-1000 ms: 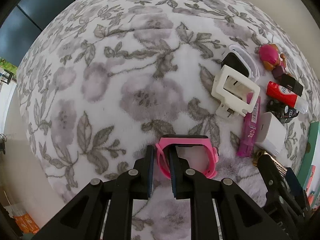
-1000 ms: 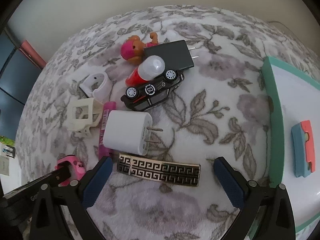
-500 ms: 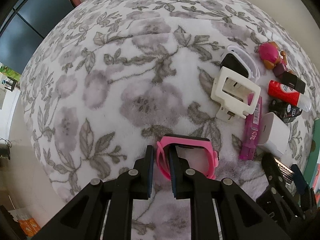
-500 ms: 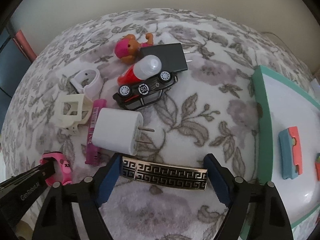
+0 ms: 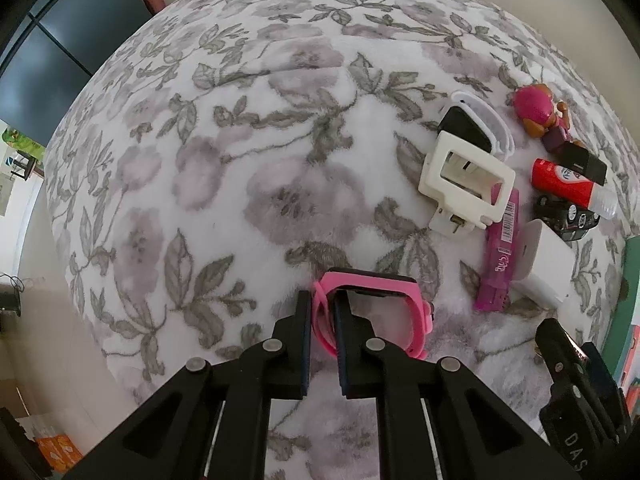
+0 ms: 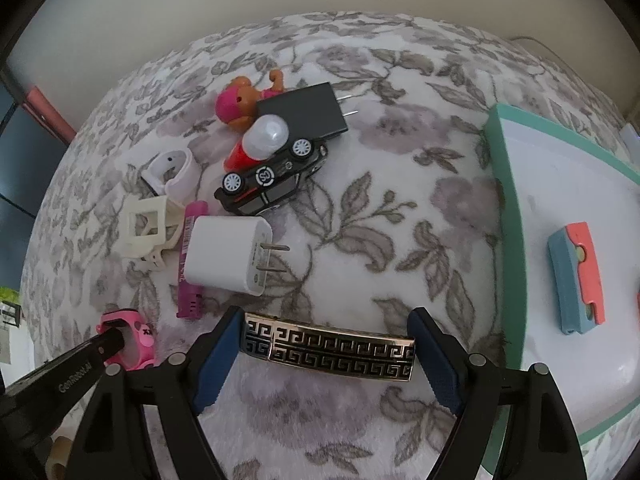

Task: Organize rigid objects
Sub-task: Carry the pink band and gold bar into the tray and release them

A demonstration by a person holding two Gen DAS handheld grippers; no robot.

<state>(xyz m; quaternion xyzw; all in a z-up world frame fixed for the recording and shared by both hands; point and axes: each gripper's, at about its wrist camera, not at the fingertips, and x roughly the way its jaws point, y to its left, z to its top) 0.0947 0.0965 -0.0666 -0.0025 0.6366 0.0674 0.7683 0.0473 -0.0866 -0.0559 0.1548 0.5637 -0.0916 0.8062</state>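
Partly cut off at right, tray (image 6: 505, 216), left tongs (image 5: 322, 318) pinching pink watch (image 5: 376, 304), right tongs (image 6: 326, 344) clamping clip (image 6: 328, 346) ends, flowery blanket (image 5: 240, 160), dark window (image 5: 52, 64) upper left.

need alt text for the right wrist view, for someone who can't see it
The right gripper clamps a gold-and-black patterned bar lengthwise on a floral blanket. Beyond it lie a white charger, a black toy car and a black charger; a green-rimmed white tray sits at right.
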